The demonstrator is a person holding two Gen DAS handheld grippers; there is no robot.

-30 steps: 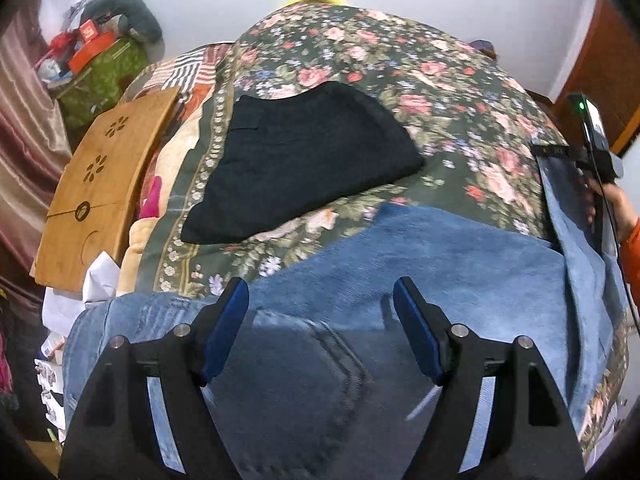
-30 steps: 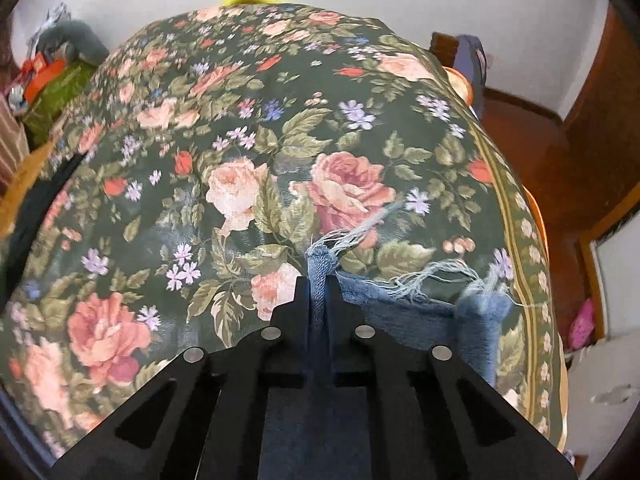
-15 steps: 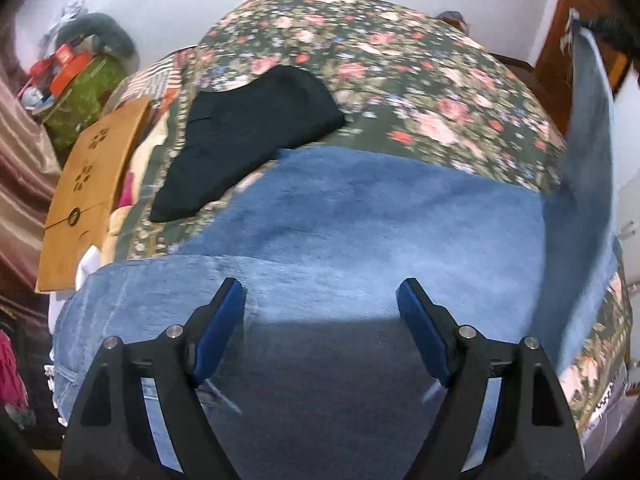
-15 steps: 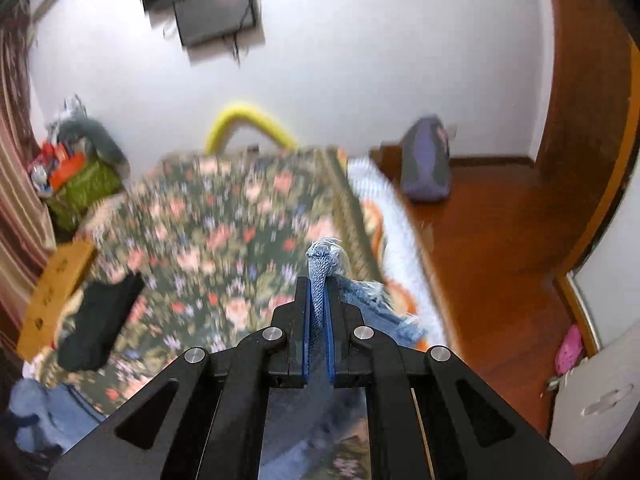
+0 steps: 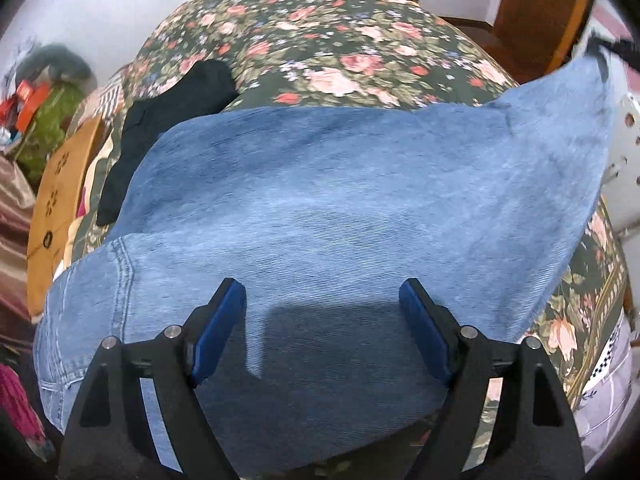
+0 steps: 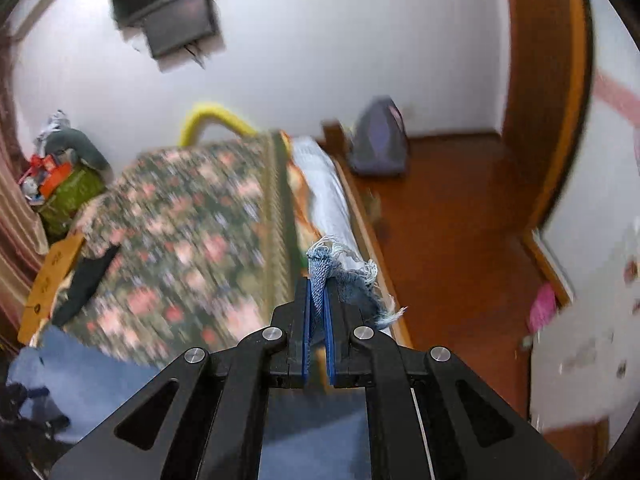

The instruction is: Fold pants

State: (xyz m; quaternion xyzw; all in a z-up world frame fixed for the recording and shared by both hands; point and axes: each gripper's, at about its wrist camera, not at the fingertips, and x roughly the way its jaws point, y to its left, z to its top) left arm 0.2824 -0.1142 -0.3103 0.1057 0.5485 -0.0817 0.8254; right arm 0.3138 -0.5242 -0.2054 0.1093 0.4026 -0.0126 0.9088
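Blue jeans (image 5: 320, 216) lie across the near part of the floral bedspread (image 5: 328, 40). My left gripper (image 5: 322, 304) is open, its blue pads just above the denim near the waist end, holding nothing. My right gripper (image 6: 319, 300) is shut on the frayed hem of a jeans leg (image 6: 324, 268) and holds it up in the air. In the left wrist view that raised leg end (image 5: 576, 92) rises to the upper right, where the right gripper is only a dark blur at the frame edge.
Folded black pants (image 5: 168, 120) lie on the bed beyond the jeans, at the left. A wooden board (image 5: 56, 200) leans at the bed's left side. The bed's right edge, wooden floor (image 6: 452, 220) and a purple bag (image 6: 378, 140) are at the right.
My right gripper has lifted the jeans hem high off the bed and swung it toward the left. The leg now drapes over more of the bed. My left gripper stays open over the waist.
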